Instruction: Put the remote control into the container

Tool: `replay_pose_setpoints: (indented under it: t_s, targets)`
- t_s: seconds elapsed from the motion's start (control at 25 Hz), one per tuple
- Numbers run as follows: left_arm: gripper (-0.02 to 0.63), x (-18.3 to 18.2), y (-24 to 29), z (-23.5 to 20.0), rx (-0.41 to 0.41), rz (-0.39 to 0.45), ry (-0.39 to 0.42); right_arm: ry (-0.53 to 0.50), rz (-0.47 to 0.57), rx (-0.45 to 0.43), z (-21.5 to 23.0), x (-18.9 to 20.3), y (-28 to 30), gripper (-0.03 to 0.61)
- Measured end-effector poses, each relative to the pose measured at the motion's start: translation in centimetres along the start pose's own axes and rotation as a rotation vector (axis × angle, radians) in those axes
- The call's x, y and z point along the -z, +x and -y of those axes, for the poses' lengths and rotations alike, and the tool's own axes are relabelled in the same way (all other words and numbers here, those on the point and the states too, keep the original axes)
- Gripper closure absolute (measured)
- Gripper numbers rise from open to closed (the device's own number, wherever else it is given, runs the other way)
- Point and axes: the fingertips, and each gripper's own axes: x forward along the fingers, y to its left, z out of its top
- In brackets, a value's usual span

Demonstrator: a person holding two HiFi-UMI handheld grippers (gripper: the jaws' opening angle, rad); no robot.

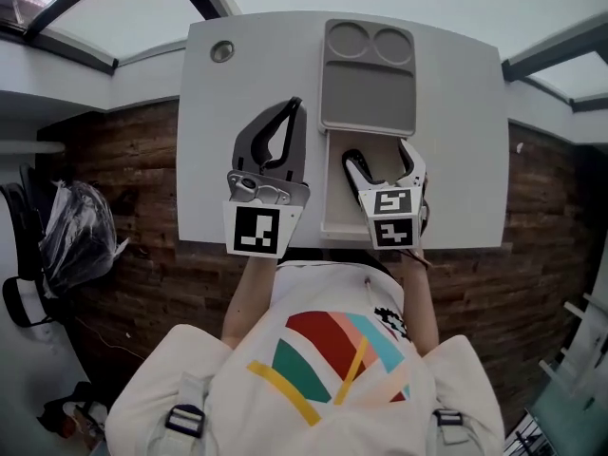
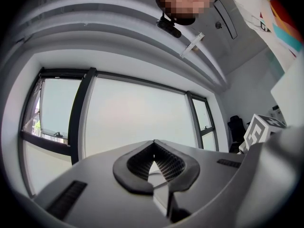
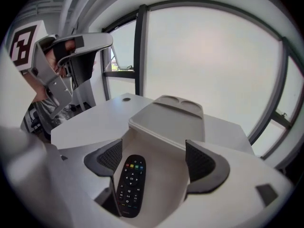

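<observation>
Already the remote control (image 3: 131, 185) lies flat on the floor of the open container (image 3: 164, 184), so the task looks done in substance. The right gripper (image 3: 156, 158) hangs above it, tilted downward, with its jaws spread wide and nothing between the pads. The remote sits below them, clear of both and nearer the jaw at the left of the right gripper view. Its long axis runs roughly along the line the gripper points, with the coloured-button end farther away. In the head view the right gripper (image 1: 379, 155) is over the container's (image 1: 328, 183) open half, and the grey lid (image 1: 369, 88) is slid back toward the far edge of the worktop (image 1: 456, 141). The left gripper (image 1: 293, 110) is just beside the container over bare worktop. It points about level toward the window, and its jaws are pressed together at the tips on nothing. The right hand is plainly the nearer one, and I judge it only needs to draw clear.
</observation>
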Motion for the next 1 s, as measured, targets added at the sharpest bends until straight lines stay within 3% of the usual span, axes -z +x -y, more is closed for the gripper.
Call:
replay_pose_setpoints:
  t_s: [0.12,0.28,0.4,0.6,0.76,1.0]
  targets:
    - [0.606,-1.1,-0.1,0.5,0.009,0.022,0.002,0.090,0.077,0.018,1.4,-1.7,-1.1,0.165]
    - [0.606,-2.4,0.0,0.5,0.012,0.055,0.019,0.250,0.235,-0.043,2.5,-5.4,-3.2,0.190]
    - [0.606,-3.5,-0.1,0.5,-0.001,0.069,0.029,0.302,0.364,-0.054,3.7,-8.0,-6.1,0.577]
    - [0.606,-5.5,-0.4,-0.5,-0.030,0.092,0.019,0.270,0.559,-0.072,4.8,-13.2,-10.6,0.578]
    - [0.606,-9.7,-1.1,-1.0,-0.037,0.150,-0.020,0.203,0.694,-0.056,5.2,-16.8,-14.5,0.578]
    - [0.606,-12.6,-1.3,-0.7,-0.029,0.188,0.007,0.161,0.745,-0.042,5.1,-18.8,-17.0,0.578]
